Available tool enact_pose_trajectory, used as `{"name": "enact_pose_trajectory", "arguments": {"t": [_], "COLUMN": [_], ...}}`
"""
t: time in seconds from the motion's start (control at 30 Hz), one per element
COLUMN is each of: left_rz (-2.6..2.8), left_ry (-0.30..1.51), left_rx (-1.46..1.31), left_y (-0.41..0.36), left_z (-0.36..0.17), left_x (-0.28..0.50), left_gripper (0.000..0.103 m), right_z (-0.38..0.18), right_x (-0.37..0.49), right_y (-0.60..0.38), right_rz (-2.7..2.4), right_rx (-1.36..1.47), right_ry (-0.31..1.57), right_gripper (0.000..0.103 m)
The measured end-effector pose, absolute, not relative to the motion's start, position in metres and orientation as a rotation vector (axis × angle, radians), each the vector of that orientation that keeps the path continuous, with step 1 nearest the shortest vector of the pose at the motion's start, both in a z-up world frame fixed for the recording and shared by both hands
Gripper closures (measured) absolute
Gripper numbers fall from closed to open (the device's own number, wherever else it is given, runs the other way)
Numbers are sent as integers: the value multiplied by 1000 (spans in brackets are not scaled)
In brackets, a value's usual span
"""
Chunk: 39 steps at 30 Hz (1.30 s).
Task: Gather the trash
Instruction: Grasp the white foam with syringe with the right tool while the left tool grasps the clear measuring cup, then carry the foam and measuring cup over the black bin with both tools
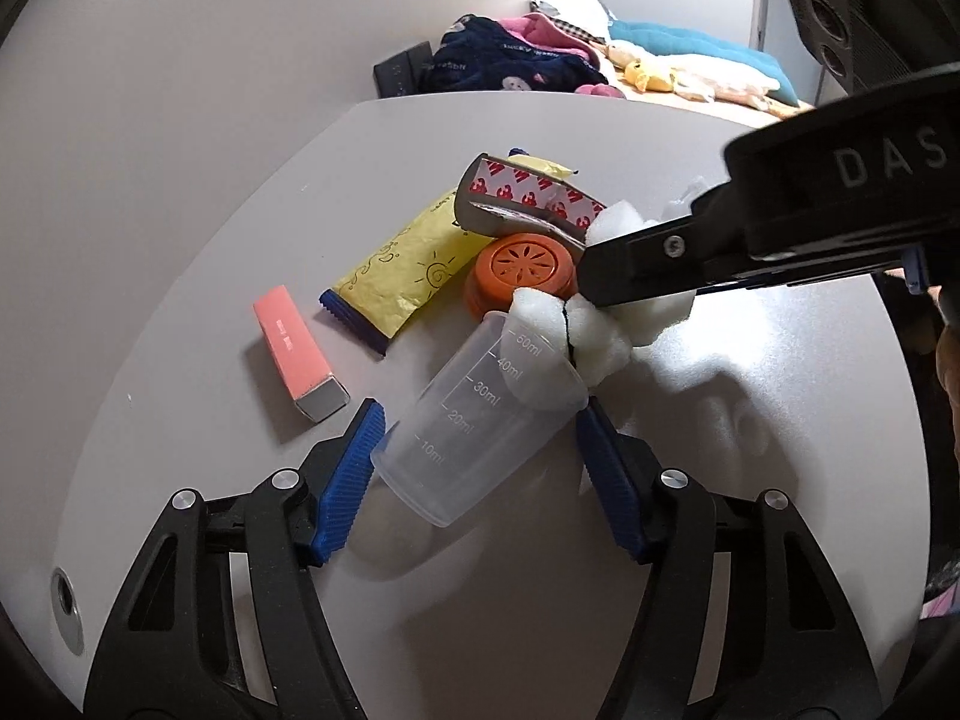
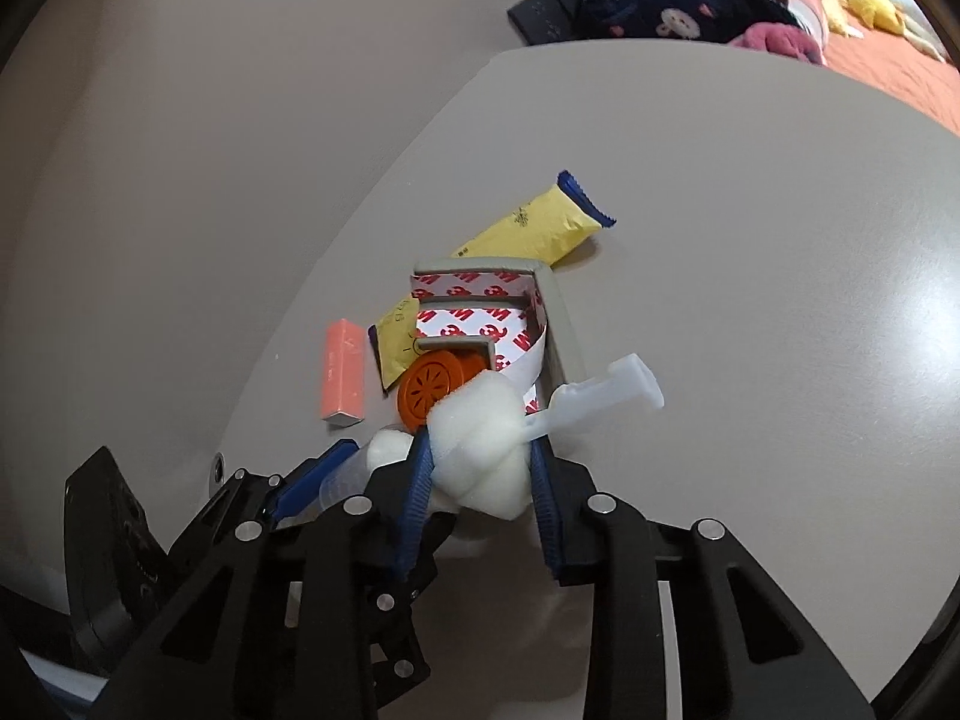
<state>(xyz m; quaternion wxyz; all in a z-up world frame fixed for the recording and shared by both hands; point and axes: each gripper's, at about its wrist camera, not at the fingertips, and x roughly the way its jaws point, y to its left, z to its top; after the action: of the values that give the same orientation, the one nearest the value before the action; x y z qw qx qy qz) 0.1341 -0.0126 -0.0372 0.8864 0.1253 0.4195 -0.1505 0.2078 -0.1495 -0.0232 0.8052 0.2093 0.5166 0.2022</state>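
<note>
White foam squeezed in right hand-held gripper

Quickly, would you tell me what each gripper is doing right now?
Left gripper: fingers around the measuring cup, holding it tilted.
Right gripper: shut on the white foam wad.

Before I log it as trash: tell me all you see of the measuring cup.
The measuring cup is clear plastic with raised marks from 10ml to 50ml. It tilts between the left tongs' blue pads, mouth pointing away toward the orange cap. White foam, gripped by the right tongs, presses into its mouth.
</note>
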Motion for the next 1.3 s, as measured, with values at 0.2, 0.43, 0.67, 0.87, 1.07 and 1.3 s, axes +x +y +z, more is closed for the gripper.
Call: {"name": "enact_pose_trajectory", "arguments": {"t": [0.2, 0.43, 0.67, 0.87, 1.07, 1.3], "left_rz": [-307, -301, -312, -335, -370, -421], "left_ry": [860, 845, 831, 820, 814, 809], "left_rx": [239, 204, 168, 148, 152, 158], "left_y": [-18, -23, -34, -56, -85, -118], "left_z": [-30, -18, -3, 6, 12, 16], "left_x": [122, 113, 91, 81, 72, 61], "left_gripper": [39, 39, 39, 39, 39, 39], "right_z": [-14, 6, 18, 27, 36, 42], "right_x": [198, 180, 159, 142, 123, 102], "right_y": [-154, -172, -202, -228, -253, -284], "right_rz": [436, 399, 371, 344, 308, 270], "right_rx": [420, 390, 402, 408, 390, 395], "right_ry": [1081, 1019, 986, 961, 934, 903], "right_gripper": [72, 72, 72, 72, 72, 72]}}
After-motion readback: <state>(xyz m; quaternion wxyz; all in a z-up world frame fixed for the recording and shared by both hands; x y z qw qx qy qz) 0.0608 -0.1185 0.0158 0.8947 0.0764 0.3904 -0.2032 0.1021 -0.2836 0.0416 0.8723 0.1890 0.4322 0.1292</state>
